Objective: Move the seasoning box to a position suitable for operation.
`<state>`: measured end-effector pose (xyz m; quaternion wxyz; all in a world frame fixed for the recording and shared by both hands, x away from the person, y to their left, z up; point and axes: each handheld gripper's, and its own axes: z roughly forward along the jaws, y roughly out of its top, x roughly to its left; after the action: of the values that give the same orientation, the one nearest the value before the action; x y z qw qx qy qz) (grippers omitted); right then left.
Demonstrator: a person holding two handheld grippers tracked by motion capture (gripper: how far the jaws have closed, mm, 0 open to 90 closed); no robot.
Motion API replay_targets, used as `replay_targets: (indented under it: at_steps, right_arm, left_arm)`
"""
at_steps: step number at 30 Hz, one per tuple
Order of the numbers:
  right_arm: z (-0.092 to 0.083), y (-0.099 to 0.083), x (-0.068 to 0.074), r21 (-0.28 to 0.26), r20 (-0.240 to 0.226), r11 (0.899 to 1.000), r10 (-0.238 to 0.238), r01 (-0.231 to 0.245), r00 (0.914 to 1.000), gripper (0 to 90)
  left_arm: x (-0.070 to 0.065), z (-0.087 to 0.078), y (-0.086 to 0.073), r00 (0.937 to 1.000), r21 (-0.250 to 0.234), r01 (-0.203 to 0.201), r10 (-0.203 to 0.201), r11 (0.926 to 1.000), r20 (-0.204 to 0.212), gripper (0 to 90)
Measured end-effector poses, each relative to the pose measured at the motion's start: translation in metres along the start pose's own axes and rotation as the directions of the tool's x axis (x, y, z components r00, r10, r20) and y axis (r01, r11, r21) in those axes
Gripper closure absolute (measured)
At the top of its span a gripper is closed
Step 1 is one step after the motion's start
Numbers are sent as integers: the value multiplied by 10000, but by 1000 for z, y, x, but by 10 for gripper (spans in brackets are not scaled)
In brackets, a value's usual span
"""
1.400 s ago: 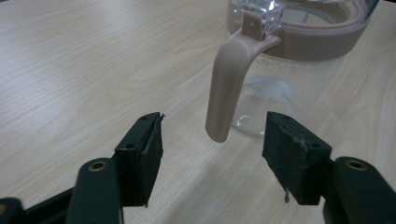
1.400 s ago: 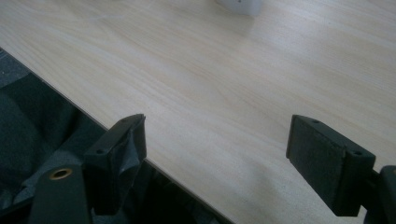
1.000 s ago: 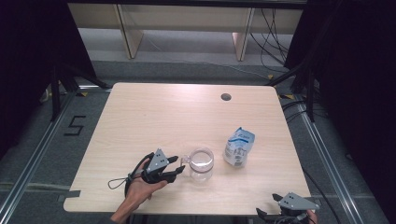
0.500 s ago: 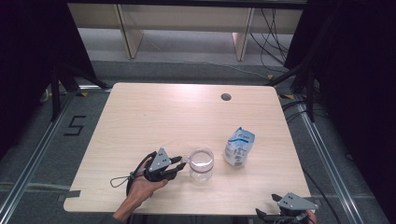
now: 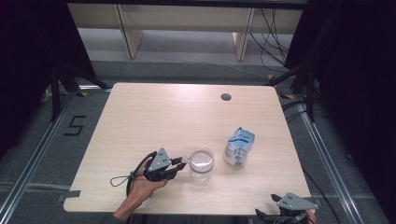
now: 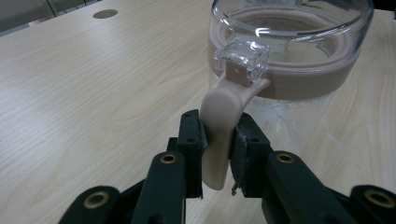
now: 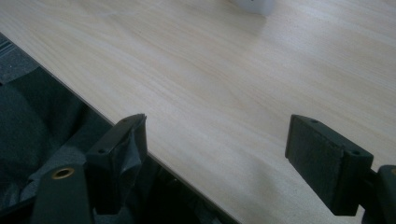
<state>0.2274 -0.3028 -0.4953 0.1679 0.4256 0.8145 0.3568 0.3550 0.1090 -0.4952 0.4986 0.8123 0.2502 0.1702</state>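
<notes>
The left gripper has just been closing its jaws and now pinches the beige handle of a clear jar, low in the middle of the table. A white bag stands just right. The right gripper, lower right, is wide apart.
</notes>
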Motion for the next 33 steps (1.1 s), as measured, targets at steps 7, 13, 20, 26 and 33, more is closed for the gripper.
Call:
replay_targets:
  at_steps: [7,13,20,26,33]
  right_arm:
    - [0,0,0,32,-5,10000,52,-52,10000,218]
    - [0,0,0,41,9,10000,2,-2,10000,218]
    - [1,-1,-2,-6,-29,10000,-97,97,9999,218]
    - [1,-1,-3,-3,-70,9998,-209,209,9998,218]
    - [1,-1,-2,24,-78,9998,-177,178,9998,218]
  left_arm:
    - [-3,-1,0,10000,-3,-31,31,10000,50,751]
    - [-10,-2,0,10000,56,29,-29,10000,-3,751]
    - [-24,-6,1,9999,194,94,-95,9998,71,749]
    - [-31,-8,1,9998,374,190,-189,9991,-20,748]
    - [-34,-10,0,9998,342,183,-184,9992,24,747]
